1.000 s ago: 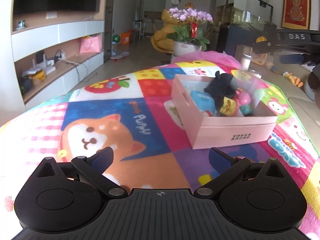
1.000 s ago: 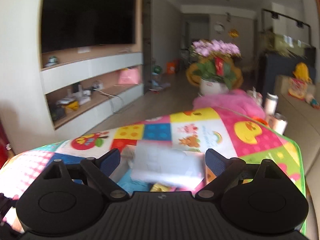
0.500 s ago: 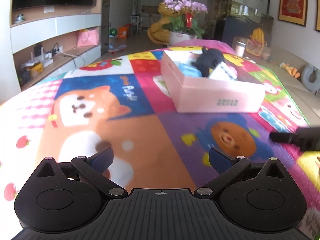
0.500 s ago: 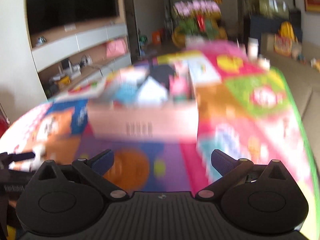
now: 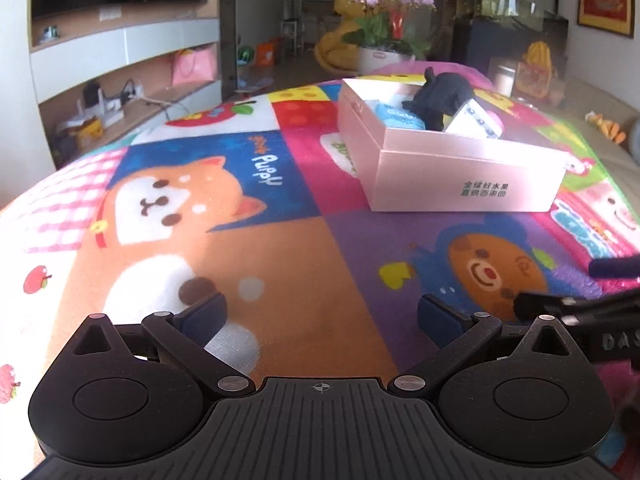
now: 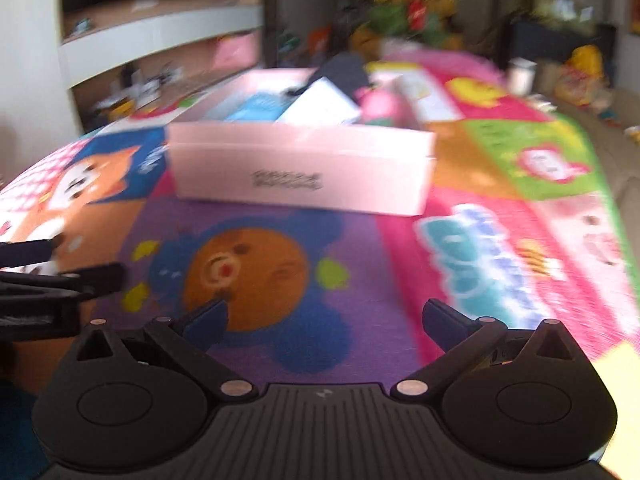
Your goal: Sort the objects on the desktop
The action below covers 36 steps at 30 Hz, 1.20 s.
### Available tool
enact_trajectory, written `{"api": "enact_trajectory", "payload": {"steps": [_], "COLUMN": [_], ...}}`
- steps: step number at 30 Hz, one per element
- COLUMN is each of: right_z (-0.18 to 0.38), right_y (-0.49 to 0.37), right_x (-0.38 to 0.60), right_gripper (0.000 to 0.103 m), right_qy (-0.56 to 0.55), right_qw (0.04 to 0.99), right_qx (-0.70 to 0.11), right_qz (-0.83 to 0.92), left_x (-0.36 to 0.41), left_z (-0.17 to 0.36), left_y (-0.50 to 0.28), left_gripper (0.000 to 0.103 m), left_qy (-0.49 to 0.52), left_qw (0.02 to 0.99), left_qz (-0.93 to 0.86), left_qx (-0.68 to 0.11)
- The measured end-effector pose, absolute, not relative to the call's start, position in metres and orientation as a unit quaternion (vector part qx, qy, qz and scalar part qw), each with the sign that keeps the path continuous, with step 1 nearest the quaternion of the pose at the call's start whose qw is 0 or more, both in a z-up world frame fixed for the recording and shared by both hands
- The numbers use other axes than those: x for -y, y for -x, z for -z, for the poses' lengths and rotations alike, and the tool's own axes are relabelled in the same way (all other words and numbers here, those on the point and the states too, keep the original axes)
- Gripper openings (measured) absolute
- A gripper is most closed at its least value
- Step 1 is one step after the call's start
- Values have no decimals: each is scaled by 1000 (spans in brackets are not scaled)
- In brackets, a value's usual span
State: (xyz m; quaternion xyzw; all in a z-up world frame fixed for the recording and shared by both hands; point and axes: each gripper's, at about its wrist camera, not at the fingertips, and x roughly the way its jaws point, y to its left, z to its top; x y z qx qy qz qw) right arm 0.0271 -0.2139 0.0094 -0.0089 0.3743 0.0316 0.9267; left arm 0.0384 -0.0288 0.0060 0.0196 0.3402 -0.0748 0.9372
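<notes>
Inside pink box [image 5: 460, 176], white carton [image 5: 476, 122] newly added.

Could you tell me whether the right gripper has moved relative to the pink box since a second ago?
Yes. The right gripper, jaws just opened and empty, has dropped back from over the pink box to hover low before it, above the mat's bear patch.

- The room is lit brightly by soft daylight.
- Glare is seen on the pink box [image 5: 460, 176].
- The left wrist view is sharp; the right is smeared by motion blur.
- Edges are bent by fisheye distortion.
</notes>
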Motion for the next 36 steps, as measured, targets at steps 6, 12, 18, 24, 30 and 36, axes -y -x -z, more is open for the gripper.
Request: {"api": "enact_trajectory", "payload": {"steps": [6, 12, 18, 24, 30, 36], "right_z": [-5, -1, -1, -1, -1, -1], "right_y": [-36, -27, -27, -28, -28, -28], "right_x": [212, 210, 210, 208, 208, 208], "right_gripper": [103, 103, 103, 103, 103, 103], "right_qy": [-5, -9, -7, -6, -7, -7], "right_qw": [932, 939, 939, 939, 939, 939], "right_qx": [-364, -344, -344, -344, -344, -344], "right_qz": [-2, 12, 13, 13, 13, 13], "left_x": [32, 33, 31, 31, 31, 31], "left_z": [-5, -5, -5, -5, -5, -5], "left_y": [-38, -38, -38, -38, -38, -38], "left_gripper": [103, 103, 103, 103, 103, 103], "left_qy": [-27, -30, -29, -29, -29, -29], "left_qw": [937, 937, 937, 937, 937, 937], "left_qz": [72, 71, 72, 72, 72, 72], "left_qx": [-341, -341, -341, -341, -341, -341]}}
